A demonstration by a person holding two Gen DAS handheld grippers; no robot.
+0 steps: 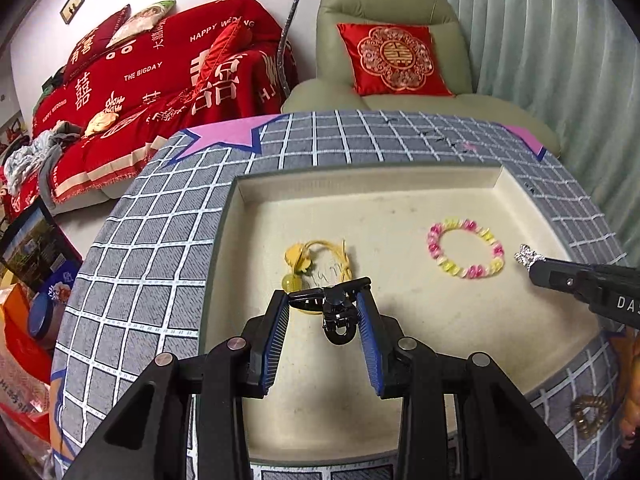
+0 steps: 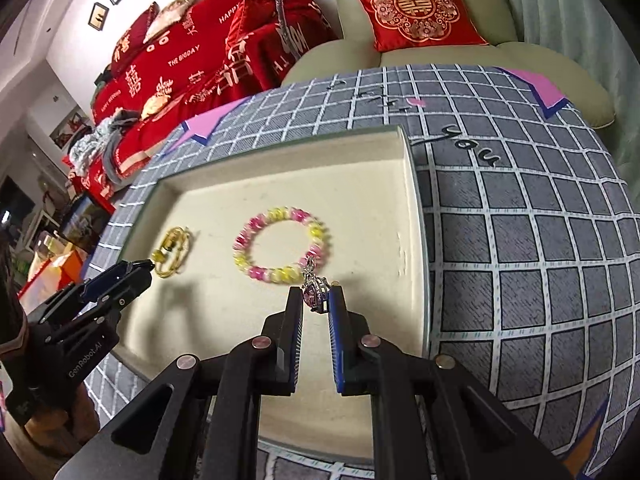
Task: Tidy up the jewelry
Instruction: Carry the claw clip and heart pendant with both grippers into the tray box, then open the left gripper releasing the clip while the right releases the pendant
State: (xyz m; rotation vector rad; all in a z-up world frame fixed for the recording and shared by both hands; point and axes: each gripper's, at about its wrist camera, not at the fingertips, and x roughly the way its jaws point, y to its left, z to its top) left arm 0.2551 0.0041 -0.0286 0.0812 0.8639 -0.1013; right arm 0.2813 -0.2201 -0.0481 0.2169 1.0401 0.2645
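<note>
Glossy plastic-looking bead bracelet; matt cream tray; woven cloth table cover; shiny black hair clip.

Both grippers, the left gripper and the right gripper, are matte black, each with 2 fingers lined in ribbed blue pads. Behind the pads sit 4 round silver pins. White "GenRobot.AI" lettering marks the left body.

The left gripper tipped steeply downward, its blue-padded jaws partly apart and clamped on a black hair clip between the tips. Off to its right, the right gripper angled down too, jaws nearly together, pinching a silver pendant at the fingertips.
</note>
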